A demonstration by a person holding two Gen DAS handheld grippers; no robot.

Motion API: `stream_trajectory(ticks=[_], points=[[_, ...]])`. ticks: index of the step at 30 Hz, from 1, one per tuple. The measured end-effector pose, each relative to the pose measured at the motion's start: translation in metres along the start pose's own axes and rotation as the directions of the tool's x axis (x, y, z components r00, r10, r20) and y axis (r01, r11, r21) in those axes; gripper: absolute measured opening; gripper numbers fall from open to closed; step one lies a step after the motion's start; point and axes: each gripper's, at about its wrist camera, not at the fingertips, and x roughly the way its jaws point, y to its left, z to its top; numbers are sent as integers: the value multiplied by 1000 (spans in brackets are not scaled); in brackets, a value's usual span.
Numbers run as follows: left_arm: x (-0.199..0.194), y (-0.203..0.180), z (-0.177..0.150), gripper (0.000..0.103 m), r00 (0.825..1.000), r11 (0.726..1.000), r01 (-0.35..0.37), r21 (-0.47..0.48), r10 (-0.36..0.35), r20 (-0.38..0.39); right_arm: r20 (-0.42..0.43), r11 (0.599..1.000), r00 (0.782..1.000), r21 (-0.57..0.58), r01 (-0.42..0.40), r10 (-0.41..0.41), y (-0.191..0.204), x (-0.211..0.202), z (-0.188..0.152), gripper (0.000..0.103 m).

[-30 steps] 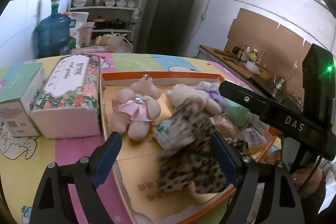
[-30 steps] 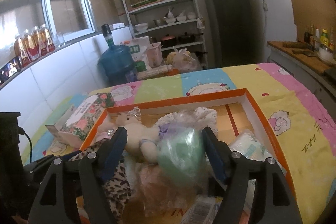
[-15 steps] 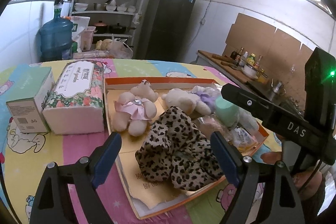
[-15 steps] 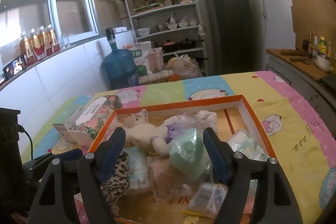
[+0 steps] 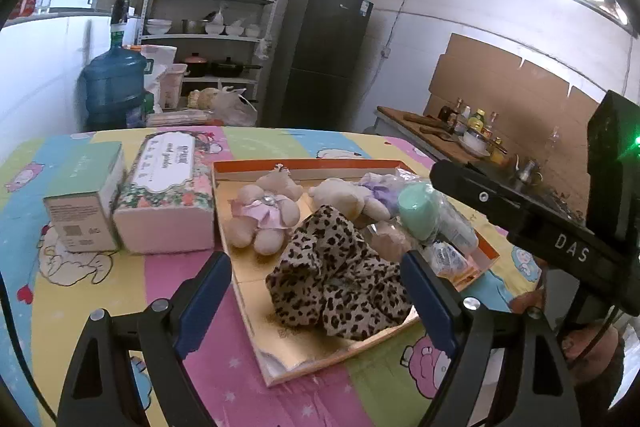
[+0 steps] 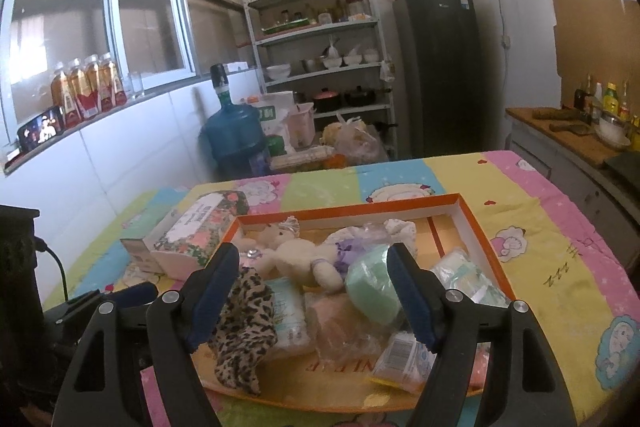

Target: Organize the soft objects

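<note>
We see a blue water jug [image 5: 114, 83] at ten o'clock, a shelf rack [image 5: 214, 23] of dishes at twelve, a dark fridge [image 5: 324, 57] beside it, bottles [image 6: 86, 87] on the ledge.

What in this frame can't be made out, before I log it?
- Pink pack: right wrist view, contents blurred by its plastic wrap.
- Leopard-print cloth: right wrist view, its left part sits behind a finger of the right gripper.
- Orange tray: left wrist view, right edge covered by the other gripper's body.
- Floral tissue box: label text too small.
</note>
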Motion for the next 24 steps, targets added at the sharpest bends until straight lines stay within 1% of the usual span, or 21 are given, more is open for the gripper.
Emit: stream_trajectory(ticks=[2,5,7,10,16,20,22,24], points=[[-5,0,-2,86,1000,1000,-22,3,22,5,7,1000,1000,-10,10,-10,6,-5,-1,78],[-16,1,-5,86,997,997,-72,4,72,23,14,1000,1000,-19,23,-22,12,-11,-3,78],[-25,5,-7,86,993,994,-112,-12,113,35,15,999,1000,-24,28,-27,17,-15,-5,78],[-35,9,-10,85,991,992,-126,-21,127,50,20,999,999,-29,38,-37,24,-22,-8,78],[-60,6,-19,84,973,978,-208,-5,208,102,38,998,998,-30,52,-51,40,-38,-16,78],[-83,5,-26,84,959,972,-233,-6,231,167,75,998,995,-30,61,-59,52,-53,-26,78],[-92,5,-31,82,951,968,-251,-6,248,182,96,998,994,-14,57,-55,57,-61,-32,78],[-100,8,-35,79,949,967,-256,-9,253,186,104,998,993,0,56,-56,61,-67,-39,78]])
